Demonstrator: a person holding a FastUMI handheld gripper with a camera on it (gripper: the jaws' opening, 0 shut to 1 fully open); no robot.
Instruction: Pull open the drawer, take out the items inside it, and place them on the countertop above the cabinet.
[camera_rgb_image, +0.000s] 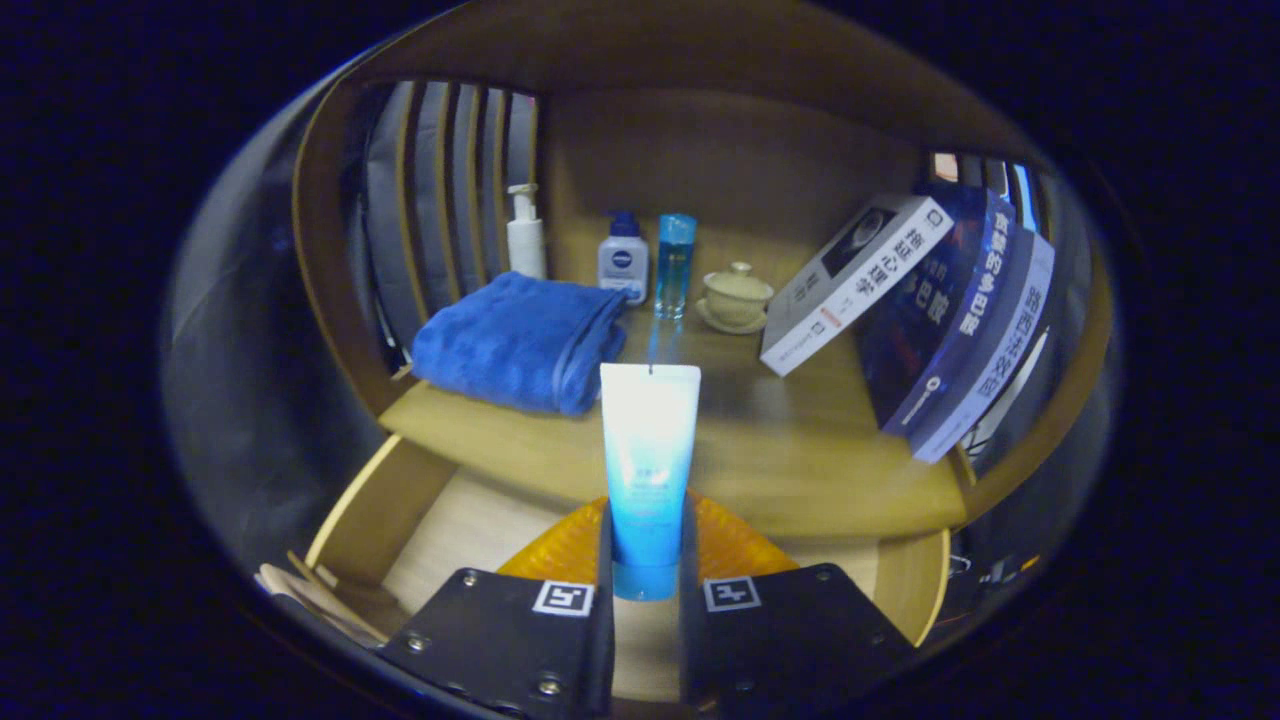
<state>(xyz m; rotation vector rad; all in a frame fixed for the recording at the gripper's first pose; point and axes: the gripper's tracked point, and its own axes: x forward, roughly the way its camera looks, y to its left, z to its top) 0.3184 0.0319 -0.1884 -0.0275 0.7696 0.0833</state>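
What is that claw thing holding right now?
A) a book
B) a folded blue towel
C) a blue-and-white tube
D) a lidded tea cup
C: the gripper has both fingers pressed on the lower end of the blue-and-white tube, above the open drawer; the blue towel, lidded cup and books sit on the countertop beyond.

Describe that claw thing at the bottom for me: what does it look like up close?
The claw has two flat, wedge-shaped plates side by side, each carrying a small square black-and-white marker near its inner edge and round metal screws at the corners.
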